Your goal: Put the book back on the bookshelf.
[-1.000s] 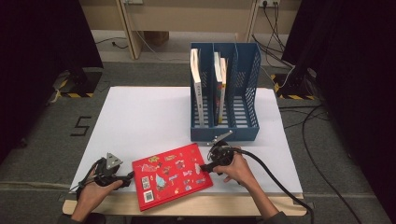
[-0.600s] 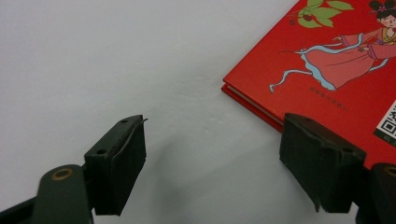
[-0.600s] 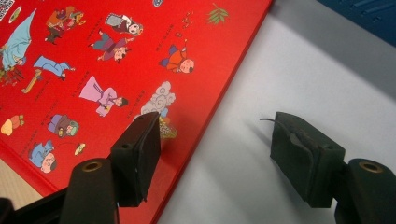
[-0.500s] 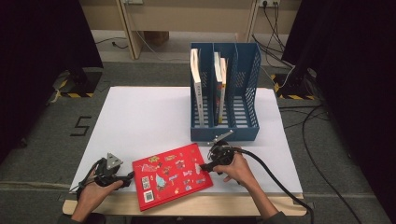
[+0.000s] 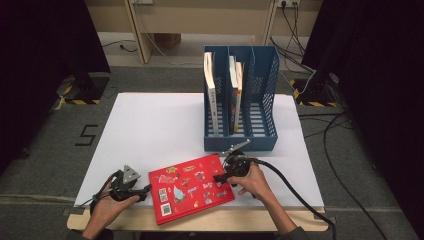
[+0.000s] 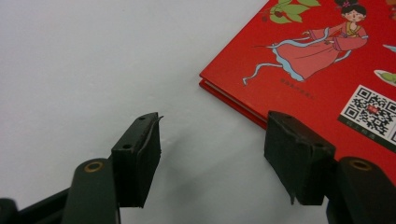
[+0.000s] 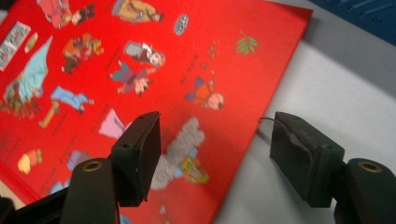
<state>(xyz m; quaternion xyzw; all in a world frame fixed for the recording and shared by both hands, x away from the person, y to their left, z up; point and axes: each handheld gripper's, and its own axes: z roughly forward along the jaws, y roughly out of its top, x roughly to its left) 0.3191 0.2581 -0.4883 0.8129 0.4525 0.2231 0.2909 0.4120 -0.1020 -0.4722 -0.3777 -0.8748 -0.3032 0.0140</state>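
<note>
Red book (image 5: 191,187) flat on white table (image 5: 150,125), near front edge, cover up, just in front of blue file rack (image 5: 240,142)

Left gripper (image 5: 145,189) at book's left edge; jaws have just been closing, gap now middling, one pad over bare table, other above book's edge (image 6: 233,105), nothing pinched

Right gripper (image 5: 219,178) at book's right edge, jaws wide, astride that edge (image 7: 261,126), pads not pressing

Two books upright in rack compartments
</note>
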